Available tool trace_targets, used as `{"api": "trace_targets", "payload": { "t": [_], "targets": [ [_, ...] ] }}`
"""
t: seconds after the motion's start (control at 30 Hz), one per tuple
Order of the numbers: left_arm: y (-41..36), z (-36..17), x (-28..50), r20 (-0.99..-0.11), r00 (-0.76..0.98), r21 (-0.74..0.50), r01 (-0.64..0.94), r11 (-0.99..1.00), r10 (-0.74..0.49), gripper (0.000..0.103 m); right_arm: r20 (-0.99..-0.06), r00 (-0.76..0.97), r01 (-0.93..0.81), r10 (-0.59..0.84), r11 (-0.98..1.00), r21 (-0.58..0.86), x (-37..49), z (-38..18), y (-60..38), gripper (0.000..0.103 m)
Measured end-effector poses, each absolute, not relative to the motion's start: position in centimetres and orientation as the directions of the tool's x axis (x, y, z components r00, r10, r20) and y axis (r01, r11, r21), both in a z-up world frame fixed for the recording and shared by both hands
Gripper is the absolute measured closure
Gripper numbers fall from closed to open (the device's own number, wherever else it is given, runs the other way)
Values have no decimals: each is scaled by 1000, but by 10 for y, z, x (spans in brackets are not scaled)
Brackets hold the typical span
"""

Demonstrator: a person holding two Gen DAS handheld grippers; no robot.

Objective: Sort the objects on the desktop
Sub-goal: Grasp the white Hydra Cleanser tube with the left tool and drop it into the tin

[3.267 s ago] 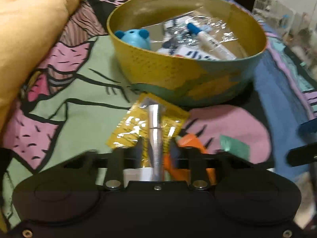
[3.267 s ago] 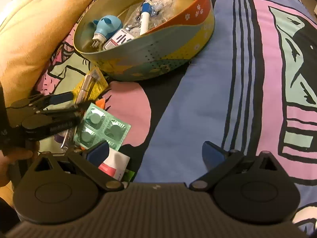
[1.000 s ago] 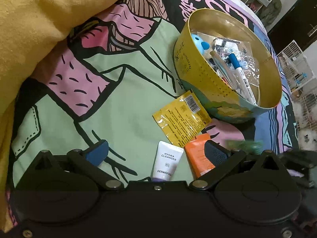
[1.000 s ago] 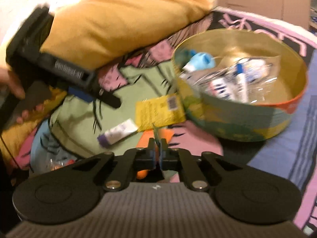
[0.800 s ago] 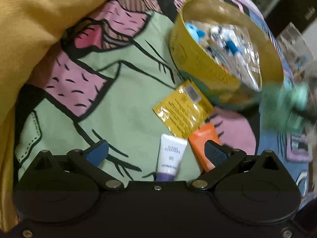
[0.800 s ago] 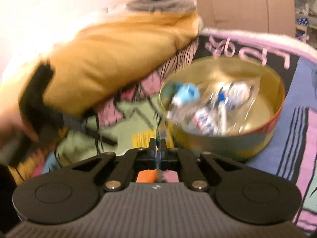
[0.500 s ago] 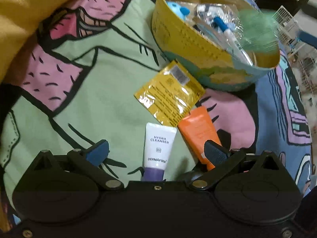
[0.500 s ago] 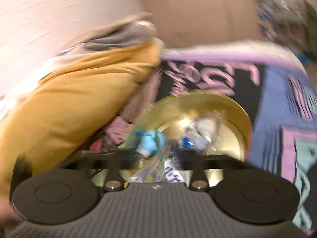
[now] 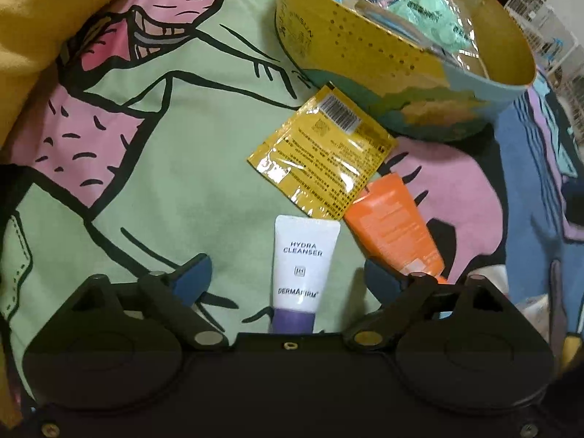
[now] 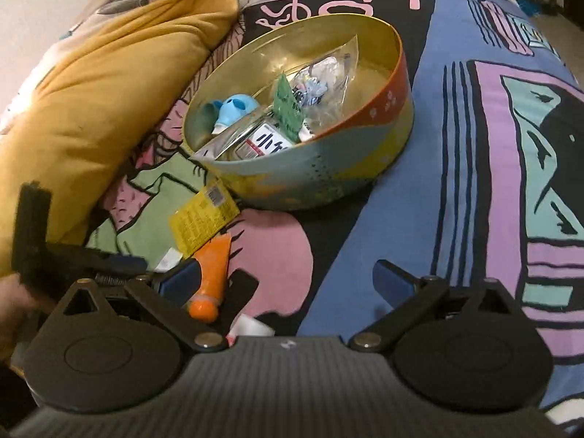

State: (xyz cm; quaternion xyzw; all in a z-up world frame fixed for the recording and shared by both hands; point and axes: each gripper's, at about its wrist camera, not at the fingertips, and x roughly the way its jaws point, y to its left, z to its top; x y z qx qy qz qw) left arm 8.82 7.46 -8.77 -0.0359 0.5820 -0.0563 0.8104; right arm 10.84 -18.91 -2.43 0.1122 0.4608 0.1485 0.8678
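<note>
A round tin (image 9: 365,62) (image 10: 328,168) sits on a patterned blanket and holds a green pill blister (image 9: 430,18) (image 10: 288,104), a blue toy (image 10: 233,107) and plastic bags. In front of it lie a yellow sachet (image 9: 321,157) (image 10: 202,219), an orange tube (image 9: 394,230) (image 10: 213,273) and a white Hydra Cleanser tube (image 9: 301,266). My left gripper (image 9: 288,273) is open, with the white tube lying between its fingers. My right gripper (image 10: 288,281) is open and empty, low over the blanket in front of the tin.
A mustard-yellow cushion (image 10: 109,84) (image 9: 43,14) lies along the left. A small white item (image 10: 252,326) lies by the right gripper's base. The left gripper's body (image 10: 54,255) shows at the left of the right wrist view.
My right gripper carried the green pill blister over the tin, opened and let it go into the tin, then drew back. My left gripper came closer over the white tube.
</note>
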Motion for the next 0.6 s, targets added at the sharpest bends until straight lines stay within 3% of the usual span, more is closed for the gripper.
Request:
{"api": "trace_targets", "payload": {
  "t": [0.1,0.13,0.17,0.4,0.6],
  "targets": [
    [66,-89,83,-940,335,-40,82,996,-65,29,-797,509,-126,324,944,304,113,-34,-185,0],
    [63,-87,82,-935,352,-15,87,996,-45,48,-807,499,-122,316,947,296,111,-36,-184,0],
    [61,-85,82,-929,364,-29,88,996,-59,74,-813,492,-124,311,949,289,110,-37,-184,0],
    [71,-68,78,-903,413,-111,42,993,-119,74,-794,513,-112,327,942,316,106,-33,-190,0],
    [94,1,66,-787,586,-234,8,972,-194,74,-778,527,-87,343,932,352,110,-30,-197,0]
  ]
}}
